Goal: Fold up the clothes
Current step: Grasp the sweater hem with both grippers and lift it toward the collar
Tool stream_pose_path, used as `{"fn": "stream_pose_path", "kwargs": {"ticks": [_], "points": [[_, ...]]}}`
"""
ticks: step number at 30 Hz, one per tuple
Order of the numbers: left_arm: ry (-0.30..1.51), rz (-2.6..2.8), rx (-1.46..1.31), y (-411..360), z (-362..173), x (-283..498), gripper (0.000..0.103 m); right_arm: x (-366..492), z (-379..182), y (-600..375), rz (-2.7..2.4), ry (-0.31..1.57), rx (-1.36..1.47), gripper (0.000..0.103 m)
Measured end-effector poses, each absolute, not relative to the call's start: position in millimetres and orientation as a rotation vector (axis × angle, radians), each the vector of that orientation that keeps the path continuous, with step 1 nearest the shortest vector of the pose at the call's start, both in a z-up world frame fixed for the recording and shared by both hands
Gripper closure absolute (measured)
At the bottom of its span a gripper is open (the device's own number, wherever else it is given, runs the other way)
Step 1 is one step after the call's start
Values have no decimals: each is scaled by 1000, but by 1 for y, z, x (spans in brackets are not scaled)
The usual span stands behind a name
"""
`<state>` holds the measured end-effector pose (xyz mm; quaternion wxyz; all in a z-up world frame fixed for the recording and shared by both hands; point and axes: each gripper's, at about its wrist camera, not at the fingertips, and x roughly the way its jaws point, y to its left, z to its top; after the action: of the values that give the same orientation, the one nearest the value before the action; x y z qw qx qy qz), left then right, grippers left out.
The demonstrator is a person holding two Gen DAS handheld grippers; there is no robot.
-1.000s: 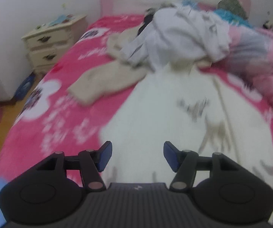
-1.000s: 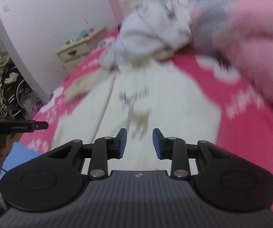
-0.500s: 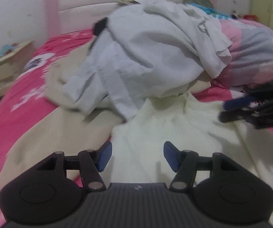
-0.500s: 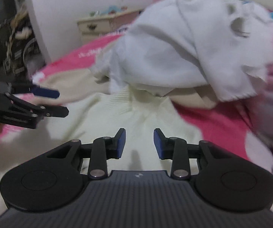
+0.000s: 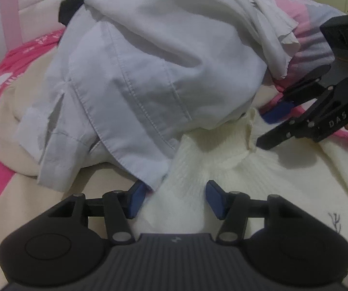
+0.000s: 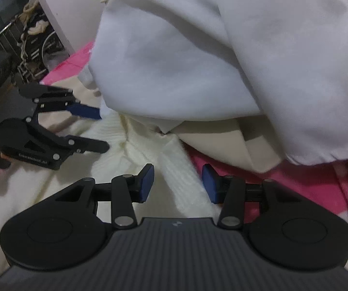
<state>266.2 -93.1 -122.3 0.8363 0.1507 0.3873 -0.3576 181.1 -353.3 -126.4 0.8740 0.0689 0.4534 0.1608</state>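
Note:
A cream knit sweater (image 5: 225, 167) lies flat on the bed, its ribbed collar (image 6: 135, 145) pointing at the pile of clothes. My left gripper (image 5: 175, 202) is open, its blue pads either side of the sweater's left shoulder by the collar. My right gripper (image 6: 177, 184) is open too, straddling the ribbed knit at the right shoulder. Each gripper shows in the other's view: the right gripper (image 5: 271, 128) at the collar's right, the left gripper (image 6: 94, 131) at its left. A white shirt (image 5: 149, 72) from the pile hangs over the collar's far edge.
The heap of white clothes (image 6: 222, 48) rises right behind the collar. A beige garment (image 5: 9, 135) lies under it to the left. The pink patterned bedspread (image 6: 314, 184) shows around them, a pink quilt (image 5: 312, 36) at the right, the headboard (image 5: 28, 7) behind.
Both grippers moved forward up the sweater to its collar and lowered onto the shoulders. The right gripper's jaws opened wider.

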Motion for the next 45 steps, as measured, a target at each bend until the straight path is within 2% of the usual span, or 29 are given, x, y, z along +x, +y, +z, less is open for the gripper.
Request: {"fn": "stream_pose_path", "kwargs": {"ticks": [3, 5, 7, 9, 12, 13, 29, 37, 45], "points": [[817, -761, 304, -96, -124, 267, 50, 183, -130, -351, 344, 946, 124, 65], [815, -763, 293, -97, -125, 268, 58, 181, -129, -349, 338, 935, 119, 74], [807, -764, 289, -100, -126, 268, 71, 178, -126, -347, 336, 921, 117, 91], [783, -756, 299, -101, -123, 263, 78, 178, -122, -344, 332, 906, 95, 93], [759, -739, 298, -100, -117, 256, 92, 172, -116, -342, 322, 882, 88, 95], [751, -733, 297, -100, -116, 254, 94, 169, -113, -342, 318, 872, 92, 95], [660, -704, 268, -80, -61, 193, 95, 108, -61, -323, 324, 739, 145, 95], [577, -738, 284, -41, -26, 108, 96, 46, -32, -308, 366, 671, 190, 95], [561, -762, 246, -4, -16, 11, 97, -38, -25, -271, 401, 669, 204, 95]]}}
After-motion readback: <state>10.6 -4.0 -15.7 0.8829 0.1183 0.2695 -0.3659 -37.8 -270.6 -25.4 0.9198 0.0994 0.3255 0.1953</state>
